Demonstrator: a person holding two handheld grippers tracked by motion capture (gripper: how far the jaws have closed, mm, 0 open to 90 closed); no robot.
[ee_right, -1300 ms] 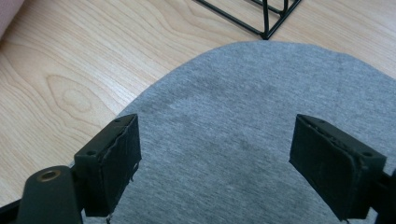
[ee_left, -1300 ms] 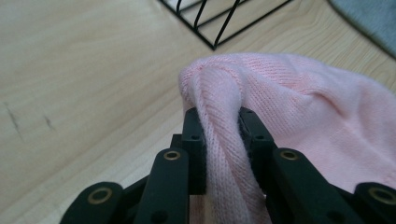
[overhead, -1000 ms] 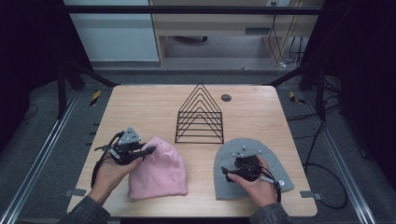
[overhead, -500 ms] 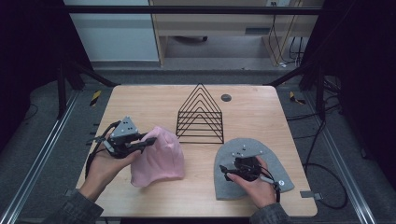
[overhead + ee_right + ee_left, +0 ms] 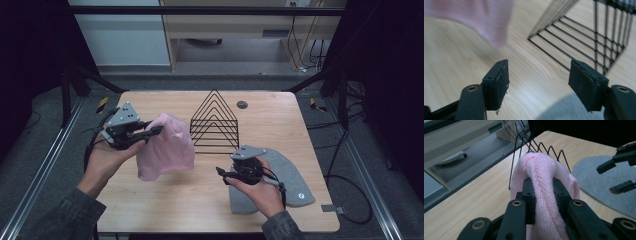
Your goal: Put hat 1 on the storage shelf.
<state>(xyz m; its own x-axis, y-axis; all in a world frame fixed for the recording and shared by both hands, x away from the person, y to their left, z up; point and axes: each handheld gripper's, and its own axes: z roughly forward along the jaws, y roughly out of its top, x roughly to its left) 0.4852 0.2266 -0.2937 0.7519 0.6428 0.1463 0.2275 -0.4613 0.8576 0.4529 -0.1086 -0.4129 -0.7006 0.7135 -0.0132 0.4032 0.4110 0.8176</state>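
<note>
1. Left gripper (image 5: 150, 132), at the table's left side: clamped on a fold of the pink hat (image 5: 167, 147), seen close in the left gripper view with knit bunched between the pads (image 5: 544, 195).
2. Pink hat: lifted clear of the table (image 5: 200, 200), hanging from that grip, its far edge close to the wire rack (image 5: 215, 122); touching or not, cannot tell.
3. Right gripper (image 5: 223, 173), at the table's right front: jaws apart with nothing between them, though just been closing; bare wood and a grey edge below the pads (image 5: 499, 80) in the right gripper view.
4. Grey hat (image 5: 295, 175): flat on the table at the right, partly under the right hand (image 5: 257, 187).
5. Right gripper again, from the left gripper view: two black jaws (image 5: 616, 173) held above the grey hat (image 5: 599, 180), not touching it.
6. Wire rack: upright near the table's middle, triangular frames in a row, between the two hats.
7. Small dark round thing (image 5: 242, 104): on the table behind the rack, well apart from both hats.
</note>
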